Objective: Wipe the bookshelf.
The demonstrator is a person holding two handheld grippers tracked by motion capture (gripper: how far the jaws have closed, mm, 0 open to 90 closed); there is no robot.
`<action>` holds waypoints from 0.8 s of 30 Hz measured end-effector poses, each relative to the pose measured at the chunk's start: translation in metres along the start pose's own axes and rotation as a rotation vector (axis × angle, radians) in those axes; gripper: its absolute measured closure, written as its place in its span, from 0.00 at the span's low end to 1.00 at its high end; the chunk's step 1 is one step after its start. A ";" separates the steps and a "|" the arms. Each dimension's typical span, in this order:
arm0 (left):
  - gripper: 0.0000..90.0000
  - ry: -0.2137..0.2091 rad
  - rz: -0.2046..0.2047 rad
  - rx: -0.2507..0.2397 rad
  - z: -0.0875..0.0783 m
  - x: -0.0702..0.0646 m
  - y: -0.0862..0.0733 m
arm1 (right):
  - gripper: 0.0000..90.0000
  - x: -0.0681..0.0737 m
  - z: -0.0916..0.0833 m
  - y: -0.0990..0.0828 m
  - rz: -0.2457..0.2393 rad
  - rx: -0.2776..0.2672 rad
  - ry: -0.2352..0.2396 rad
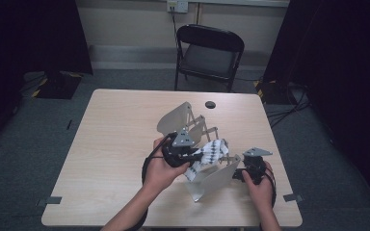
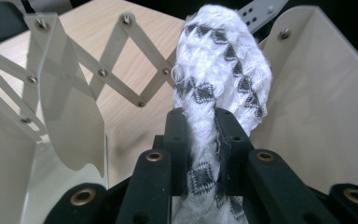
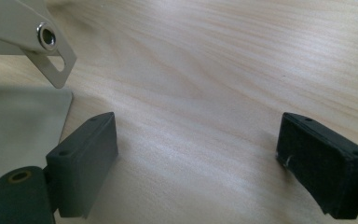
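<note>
A white knitted cloth with dark diamond patterns (image 1: 207, 155) (image 2: 221, 70) hangs bunched between two pale plates of an expanding scissor-link rack (image 1: 188, 122) (image 2: 121, 79) in the middle of the table. My left gripper (image 1: 185, 156) (image 2: 200, 135) is shut on the cloth, whose fabric is pinched between the black pads and rises above them. My right gripper (image 1: 241, 174) (image 3: 196, 154) stands open low over the bare wood at the rack's right end, nothing between its fingers; a rack plate (image 3: 18, 121) and a slotted link (image 3: 51, 51) lie just to its left.
The wooden table (image 1: 115, 144) has free surface at left and front. A black round spot (image 1: 210, 104) marks its far edge. A black folding chair (image 1: 207, 53) stands behind the table. Tape marks sit at the front corners.
</note>
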State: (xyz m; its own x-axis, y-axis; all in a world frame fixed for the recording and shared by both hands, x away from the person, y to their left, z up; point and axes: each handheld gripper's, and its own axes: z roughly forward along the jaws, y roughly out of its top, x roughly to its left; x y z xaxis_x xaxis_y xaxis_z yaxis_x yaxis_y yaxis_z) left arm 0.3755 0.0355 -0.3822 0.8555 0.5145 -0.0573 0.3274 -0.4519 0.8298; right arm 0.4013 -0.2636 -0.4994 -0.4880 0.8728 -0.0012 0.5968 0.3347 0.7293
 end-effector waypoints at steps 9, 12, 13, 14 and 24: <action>0.86 -0.007 -0.036 0.054 0.028 -0.001 -0.028 | 0.13 0.000 0.000 0.000 -0.001 -0.001 0.001; 0.86 -0.002 -0.029 0.072 0.034 -0.003 -0.035 | 0.13 0.000 0.000 0.000 -0.001 -0.001 0.001; 0.86 -0.003 -0.032 0.075 0.037 -0.003 -0.037 | 0.13 0.000 0.000 0.000 -0.001 -0.001 0.001; 0.86 -0.004 -0.032 0.081 0.039 -0.004 -0.040 | 0.13 0.000 0.000 0.000 -0.001 -0.001 0.001; 0.86 -0.003 -0.033 0.141 0.056 -0.007 -0.062 | 0.13 0.000 0.000 0.000 -0.002 -0.001 0.002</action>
State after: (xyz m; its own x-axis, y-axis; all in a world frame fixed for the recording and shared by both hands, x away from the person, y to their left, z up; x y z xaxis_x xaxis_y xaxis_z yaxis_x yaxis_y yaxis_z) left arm 0.3718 0.0196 -0.4647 0.8445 0.5287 -0.0853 0.4084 -0.5328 0.7412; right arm 0.4014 -0.2637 -0.4994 -0.4901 0.8717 -0.0014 0.5955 0.3360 0.7297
